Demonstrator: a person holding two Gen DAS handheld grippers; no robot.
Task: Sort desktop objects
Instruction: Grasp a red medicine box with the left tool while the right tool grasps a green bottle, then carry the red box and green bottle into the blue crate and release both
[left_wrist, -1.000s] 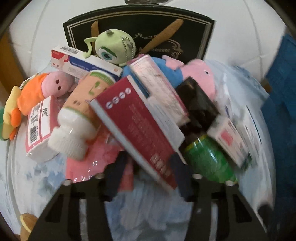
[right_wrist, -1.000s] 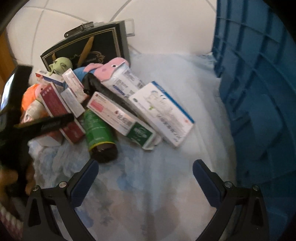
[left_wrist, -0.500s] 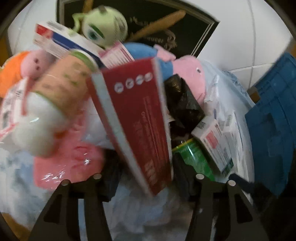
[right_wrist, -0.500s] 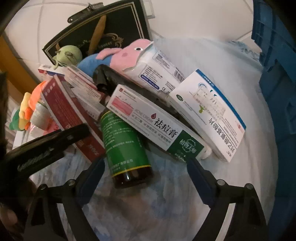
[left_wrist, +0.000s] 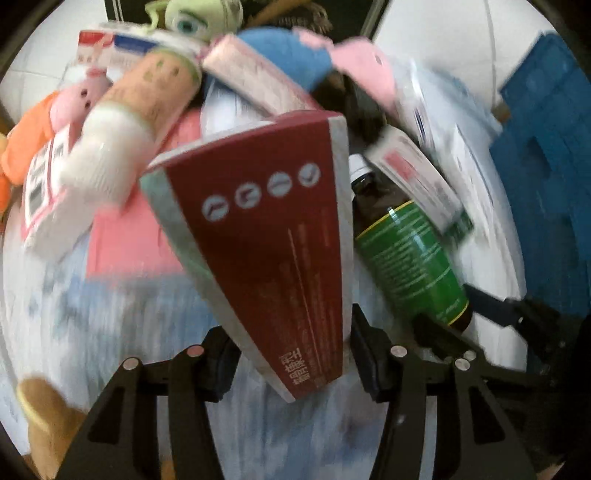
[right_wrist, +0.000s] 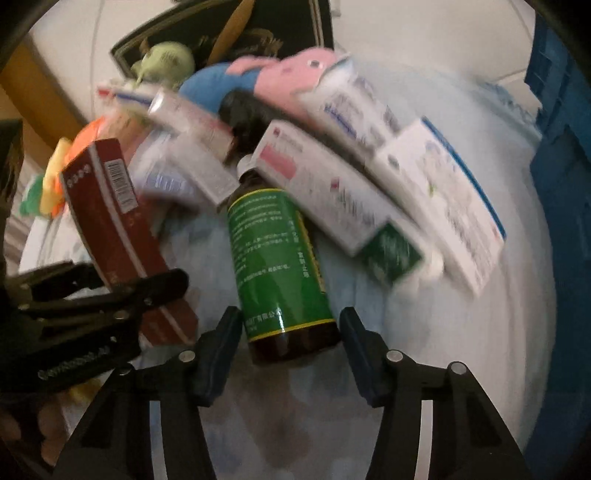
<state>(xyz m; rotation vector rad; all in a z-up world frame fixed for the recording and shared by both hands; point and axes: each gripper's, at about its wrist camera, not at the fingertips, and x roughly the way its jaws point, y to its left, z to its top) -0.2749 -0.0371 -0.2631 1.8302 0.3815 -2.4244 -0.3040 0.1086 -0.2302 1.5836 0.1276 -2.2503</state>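
My left gripper is shut on a dark red box and holds it tilted above the cloth; the box and gripper also show at the left of the right wrist view. My right gripper is open, its fingers on either side of the base of a brown bottle with a green label lying on the cloth. The bottle also shows in the left wrist view. A pile of medicine boxes and plush toys lies behind it.
A blue crate stands at the right. A black framed board leans at the back. A white and blue box, a peach tube, an orange plush and a green one-eyed plush lie in the pile.
My left gripper has lifted the red box out of the pile and turned it upright. My right gripper has moved forward until its fingers straddle the green bottle's base, narrowing somewhat.
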